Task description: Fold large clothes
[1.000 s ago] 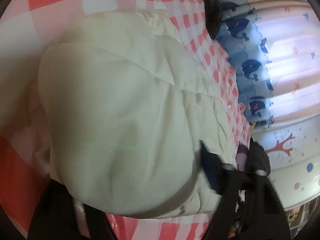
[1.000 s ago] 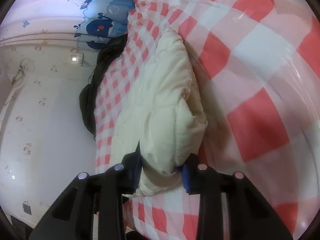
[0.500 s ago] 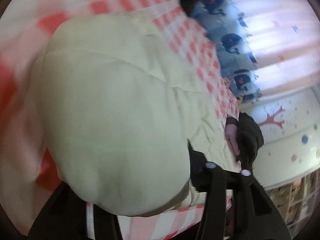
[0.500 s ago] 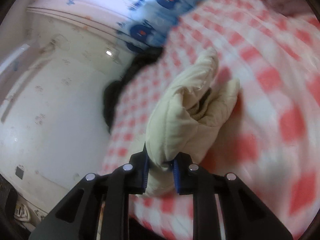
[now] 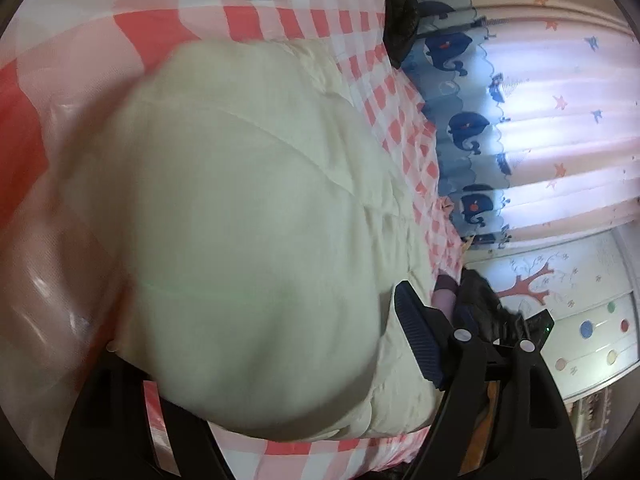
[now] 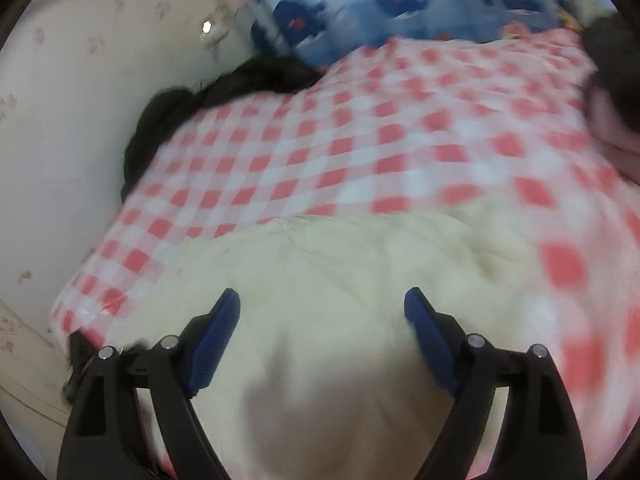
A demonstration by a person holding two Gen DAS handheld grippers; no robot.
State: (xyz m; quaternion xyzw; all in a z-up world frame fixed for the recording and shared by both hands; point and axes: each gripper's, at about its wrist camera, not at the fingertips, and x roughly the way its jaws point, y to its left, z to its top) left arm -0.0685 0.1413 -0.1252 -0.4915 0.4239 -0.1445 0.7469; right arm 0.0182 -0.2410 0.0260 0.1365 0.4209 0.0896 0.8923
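A cream padded jacket point(image 5: 256, 216) lies on the red-and-white checked cover point(image 5: 280, 20). In the left wrist view a thick fold of it fills the space between my left gripper's point(image 5: 260, 344) jaws; only the right blue pad point(image 5: 416, 340) shows, the left finger is hidden under cloth. In the right wrist view the jacket point(image 6: 340, 288) lies spread below my right gripper point(image 6: 322, 312), whose blue pads point(image 6: 216, 332) stand wide apart and hold nothing. The view is motion-blurred.
A dark garment point(image 6: 208, 108) lies at the far edge of the cover by the white wall point(image 6: 60, 140). A whale-print curtain point(image 5: 500, 128) hangs behind. A dark-sleeved hand point(image 5: 480, 300) shows beyond the left gripper.
My right gripper has let go of the jacket fold it was gripping and opened wide, swinging to face across the bed. The left gripper still holds its bulky fold, shifted slightly.
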